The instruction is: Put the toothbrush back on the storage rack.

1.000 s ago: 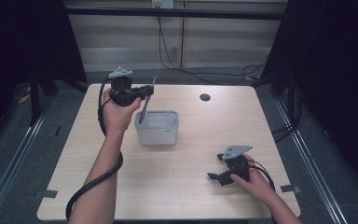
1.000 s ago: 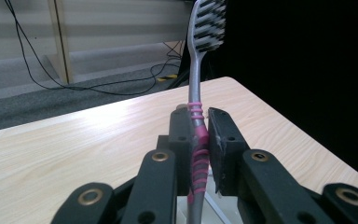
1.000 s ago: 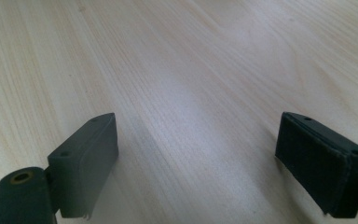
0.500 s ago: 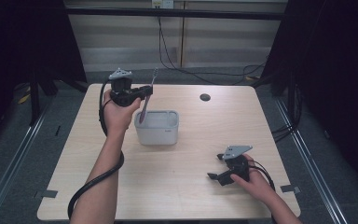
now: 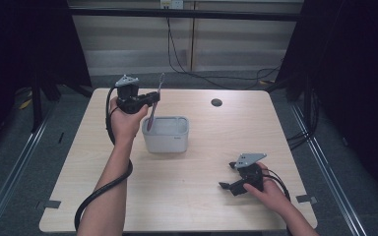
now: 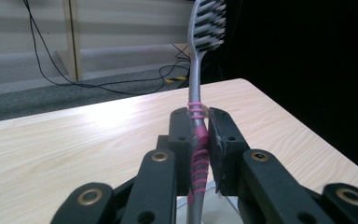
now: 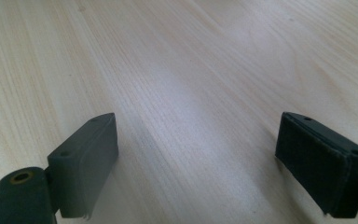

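Left gripper [image 5: 150, 97] gripped a grey plastic toothbrush with pink grip rings [image 6: 196, 135] mid-handle, bristles up, its tail dipping into the pale grey rectangular tub [image 5: 166, 140] (probably for dropping in). Right gripper [image 5: 229, 186] rested near-right on the light wooden bench [image 5: 206, 206], jaws wide, empty.

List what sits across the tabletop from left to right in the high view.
left gripper holding the toothbrush → grey bin → dark round hole in the table → right gripper, resting near the front edge
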The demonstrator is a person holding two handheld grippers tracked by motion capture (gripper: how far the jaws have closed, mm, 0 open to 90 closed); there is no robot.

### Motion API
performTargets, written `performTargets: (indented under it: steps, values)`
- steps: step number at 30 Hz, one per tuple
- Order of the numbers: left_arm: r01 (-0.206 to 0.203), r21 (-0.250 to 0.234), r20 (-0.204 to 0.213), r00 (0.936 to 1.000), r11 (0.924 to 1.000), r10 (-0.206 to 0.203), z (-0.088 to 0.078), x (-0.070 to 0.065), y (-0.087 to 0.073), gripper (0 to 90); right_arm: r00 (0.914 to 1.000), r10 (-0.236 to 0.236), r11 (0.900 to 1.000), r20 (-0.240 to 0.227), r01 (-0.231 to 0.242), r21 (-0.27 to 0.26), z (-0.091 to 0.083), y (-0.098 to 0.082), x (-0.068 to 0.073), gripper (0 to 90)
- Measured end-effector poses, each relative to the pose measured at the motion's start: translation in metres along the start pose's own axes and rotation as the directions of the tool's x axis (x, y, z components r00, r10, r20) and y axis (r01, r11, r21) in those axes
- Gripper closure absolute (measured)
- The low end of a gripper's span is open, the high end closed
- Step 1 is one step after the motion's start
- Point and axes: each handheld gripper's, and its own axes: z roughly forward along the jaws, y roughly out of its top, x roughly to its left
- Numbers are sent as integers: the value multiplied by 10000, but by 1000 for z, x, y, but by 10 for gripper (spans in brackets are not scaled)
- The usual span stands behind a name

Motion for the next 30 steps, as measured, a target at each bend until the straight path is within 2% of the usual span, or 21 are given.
performTargets:
  steps: [4,12,20,30]
  values:
    - [127,-1,-52,9999,9999,-127,2,4,-6,803,10000,4,10000,-3,-4,1,0,0,0,124]
    - [136,56,-196,9997,9999,-135,4,7,-12,803,10000,0,10000,-6,0,-5,0,0,0,125]
    - [289,-15,-215,9994,9996,-289,5,7,-18,802,10000,-11,10000,6,11,-2,0,0,0,124]
    - [285,-50,-236,9993,9996,-287,1,7,-22,801,10000,1,10000,-4,-1,-1,0,0,0,124]
